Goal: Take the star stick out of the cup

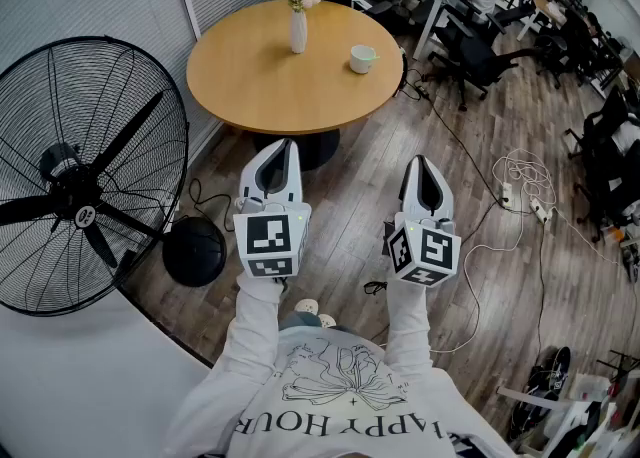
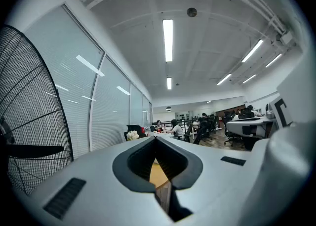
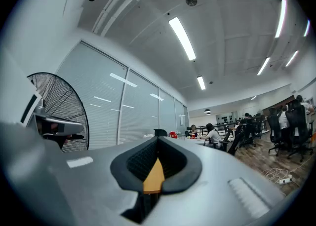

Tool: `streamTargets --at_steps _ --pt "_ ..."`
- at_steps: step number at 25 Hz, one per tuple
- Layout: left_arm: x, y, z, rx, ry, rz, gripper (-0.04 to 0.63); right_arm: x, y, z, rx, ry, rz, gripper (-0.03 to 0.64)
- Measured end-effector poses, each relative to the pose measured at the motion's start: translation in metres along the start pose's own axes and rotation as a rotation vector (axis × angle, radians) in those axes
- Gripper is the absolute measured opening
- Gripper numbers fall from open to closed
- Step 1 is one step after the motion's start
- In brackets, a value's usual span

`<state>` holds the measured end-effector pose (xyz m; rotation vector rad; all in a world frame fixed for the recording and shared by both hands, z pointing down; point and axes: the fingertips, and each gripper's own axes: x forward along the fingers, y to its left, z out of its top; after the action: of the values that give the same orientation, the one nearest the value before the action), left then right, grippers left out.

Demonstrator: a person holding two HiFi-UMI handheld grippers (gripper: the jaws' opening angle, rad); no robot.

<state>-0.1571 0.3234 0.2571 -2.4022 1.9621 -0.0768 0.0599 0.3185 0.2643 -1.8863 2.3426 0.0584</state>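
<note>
the person stands on the wooden floor (image 1: 345,201), well apart from the round table (image 1: 265,81), so the task is not yet under way. the left gripper (image 1: 289,144) and the right gripper (image 1: 421,160) are held side by side in front of the body, both pointing toward the table. i judge this is a ready pose for walking up to it.

in the left gripper view the two jaws meet at their tips, and only a piece of the yellow table top shows through the gap behind them. nothing is between them, so this tool is clenched and empty. the right gripper view shows the same: jaws together, nothing held, the table top seen through the opening. probably they are closed because there is nothing to take at this distance.

the cup (image 1: 362,58) is white and stands on the far right part of the table, near its edge. the star stick should be inside it, but from here it is too small to make out. a white vase (image 1: 298,32) with pale flowers stands on the far side too, apart from the cup, so it should not be in the way. a big black fan (image 1: 80,176) stands at the person's left, beside the table.

the next move calls for coming closer and opening one gripper above the cup.
</note>
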Motion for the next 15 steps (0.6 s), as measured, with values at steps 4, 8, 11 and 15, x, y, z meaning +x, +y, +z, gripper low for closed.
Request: streamTargets --at_steps 4,8,11,15 --pt "0.002 0.001 0.002 -0.003 -0.002 -0.002 0.005 0.002 0.0 0.002 -0.001 -0.001 -0.003 0.011" --pt "0.007 0.007 -0.001 -0.007 -0.001 -0.004 0.005 0.008 0.004 -0.001 -0.001 0.002 -0.003 0.011" --pt "0.012 0.013 -0.004 -0.01 0.003 -0.005 0.005 0.014 0.008 -0.004 -0.002 0.006 -0.002 0.011" --pt "0.017 0.023 -0.009 -0.011 0.002 -0.008 0.005 0.021 0.013 -0.008 0.006 0.001 -0.004 0.011"
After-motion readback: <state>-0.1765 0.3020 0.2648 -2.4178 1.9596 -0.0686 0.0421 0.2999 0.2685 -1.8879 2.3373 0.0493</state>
